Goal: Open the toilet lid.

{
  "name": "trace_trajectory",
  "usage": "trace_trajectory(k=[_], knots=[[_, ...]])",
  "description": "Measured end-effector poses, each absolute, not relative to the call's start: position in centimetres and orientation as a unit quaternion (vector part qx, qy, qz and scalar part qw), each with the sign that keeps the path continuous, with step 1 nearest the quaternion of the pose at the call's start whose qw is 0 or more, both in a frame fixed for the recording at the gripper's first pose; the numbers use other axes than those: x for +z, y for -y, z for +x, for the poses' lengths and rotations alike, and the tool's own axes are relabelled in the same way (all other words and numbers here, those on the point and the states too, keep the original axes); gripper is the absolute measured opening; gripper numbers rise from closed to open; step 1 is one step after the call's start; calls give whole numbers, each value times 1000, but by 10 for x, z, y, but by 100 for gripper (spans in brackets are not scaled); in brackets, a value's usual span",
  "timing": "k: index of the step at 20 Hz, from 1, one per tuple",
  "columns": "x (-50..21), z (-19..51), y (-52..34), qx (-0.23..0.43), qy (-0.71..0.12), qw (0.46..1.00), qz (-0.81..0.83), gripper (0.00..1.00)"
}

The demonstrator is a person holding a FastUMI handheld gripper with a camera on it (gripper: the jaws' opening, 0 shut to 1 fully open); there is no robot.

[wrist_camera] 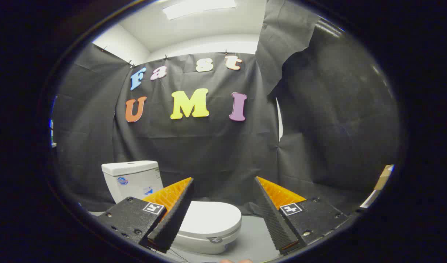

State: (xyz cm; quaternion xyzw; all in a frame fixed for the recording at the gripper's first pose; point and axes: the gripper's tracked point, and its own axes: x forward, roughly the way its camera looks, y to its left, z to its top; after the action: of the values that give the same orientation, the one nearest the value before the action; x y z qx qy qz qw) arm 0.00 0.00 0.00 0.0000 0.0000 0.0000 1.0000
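While our gripper (223, 208) hangs with fingers spread wide and holding nothing, the toilet lid (209, 219) lies closed just ahead, partly behind the left one. We judge it best to drop low and catch the lid's front edge.

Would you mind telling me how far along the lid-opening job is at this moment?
Nothing looks done yet: the white oval toilet lid lies flat and closed on the bowl, in front of the white ceramic tank. In hand: the gripper hangs open above and in front of the toilet, its fingers spread wide and touching nothing. Left: coming down to the lid's front edge, catching it and swinging it up towards the tank.
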Motion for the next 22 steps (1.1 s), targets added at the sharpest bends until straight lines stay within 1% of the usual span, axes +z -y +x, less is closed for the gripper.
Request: trace_trajectory(k=[6,14,22], knots=[[-1,0,-2,-2,-1,1000,-10,100],[-11,1,-15,15,-15,999,-31,100],[-24,4,-10,5,-36,999,-24,100]])
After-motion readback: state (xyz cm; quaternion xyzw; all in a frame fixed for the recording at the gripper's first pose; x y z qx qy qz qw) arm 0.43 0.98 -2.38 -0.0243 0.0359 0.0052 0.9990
